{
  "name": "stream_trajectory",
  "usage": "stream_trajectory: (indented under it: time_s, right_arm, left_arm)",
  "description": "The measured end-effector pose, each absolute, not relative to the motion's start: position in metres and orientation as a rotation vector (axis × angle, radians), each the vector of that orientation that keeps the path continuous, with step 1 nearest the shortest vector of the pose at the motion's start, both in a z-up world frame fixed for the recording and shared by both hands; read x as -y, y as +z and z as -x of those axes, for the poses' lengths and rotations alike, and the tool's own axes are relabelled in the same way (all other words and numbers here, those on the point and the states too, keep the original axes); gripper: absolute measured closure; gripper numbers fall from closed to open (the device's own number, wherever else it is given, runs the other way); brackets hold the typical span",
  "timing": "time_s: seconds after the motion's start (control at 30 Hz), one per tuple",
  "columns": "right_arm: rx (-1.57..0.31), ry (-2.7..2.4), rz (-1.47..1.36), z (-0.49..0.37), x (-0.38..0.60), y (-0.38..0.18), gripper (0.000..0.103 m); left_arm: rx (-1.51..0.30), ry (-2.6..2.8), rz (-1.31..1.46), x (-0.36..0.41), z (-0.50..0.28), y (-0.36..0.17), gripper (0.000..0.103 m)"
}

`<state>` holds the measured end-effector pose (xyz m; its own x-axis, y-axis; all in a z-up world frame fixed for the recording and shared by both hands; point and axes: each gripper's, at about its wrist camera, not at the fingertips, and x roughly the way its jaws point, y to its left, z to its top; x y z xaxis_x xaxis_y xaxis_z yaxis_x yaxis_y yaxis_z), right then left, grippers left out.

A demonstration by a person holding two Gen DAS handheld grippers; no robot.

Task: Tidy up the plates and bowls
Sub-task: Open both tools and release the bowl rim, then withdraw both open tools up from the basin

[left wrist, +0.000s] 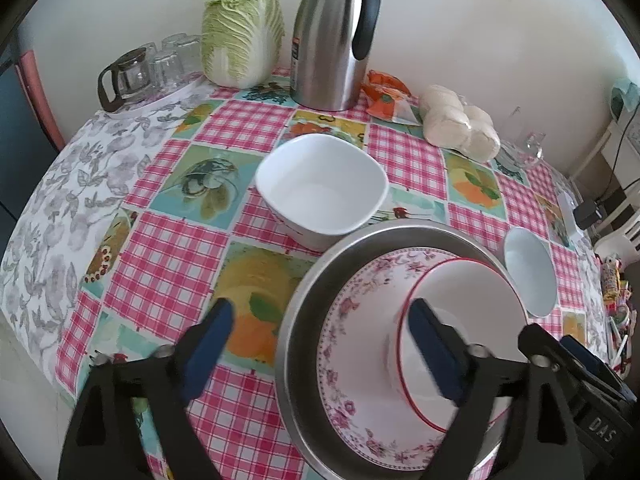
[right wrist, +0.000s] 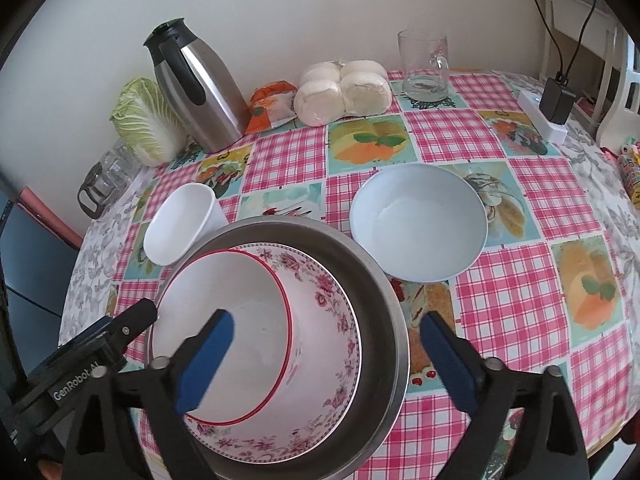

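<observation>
A steel basin (left wrist: 312, 296) (right wrist: 360, 268) sits near the table's front edge. Inside it lies a pink floral bowl (left wrist: 360, 320) (right wrist: 320, 292), and in that a white red-rimmed bowl (left wrist: 472, 296) (right wrist: 224, 292). My left gripper (left wrist: 322, 316) is open, its fingers astride the basin's left rim without touching it. On the other side my right gripper (right wrist: 327, 322) is open astride the right of the stack, one finger over the red-rimmed bowl and one outside the basin. A white square bowl (left wrist: 320, 196) (right wrist: 180, 224) and a pale blue round bowl (left wrist: 530, 272) (right wrist: 416, 220) stand apart behind the basin.
Along the wall stand a steel thermos (left wrist: 332, 40), a Chinese cabbage (left wrist: 240, 32), a glass pot with glasses (left wrist: 132, 76), an orange packet (right wrist: 272, 108), bagged buns (right wrist: 344, 92) and a glass mug (right wrist: 424, 68). A power strip (right wrist: 544, 116) lies far right. Checked cloth covers the round table.
</observation>
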<state>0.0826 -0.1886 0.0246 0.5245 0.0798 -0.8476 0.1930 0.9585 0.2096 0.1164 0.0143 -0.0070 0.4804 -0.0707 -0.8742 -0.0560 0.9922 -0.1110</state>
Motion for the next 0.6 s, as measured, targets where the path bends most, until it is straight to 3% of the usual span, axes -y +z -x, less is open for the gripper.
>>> stream_trajectory:
  time_s: [0.13, 0.6]
  right_arm:
    - [-1.019, -0.062, -0.296, -0.0825, 0.1889, 0.0238, 0.000]
    - [-1.019, -0.079, -0.290, -0.0816, 0.1893, 0.0221, 0.000]
  left_arm:
    - [-1.064, 0.015, 0.108, -0.0158, -0.1165, -0.0083, 0.001]
    - [-1.045, 0.034, 0.065, -0.0157, -0.1163, -0.0068, 0.001]
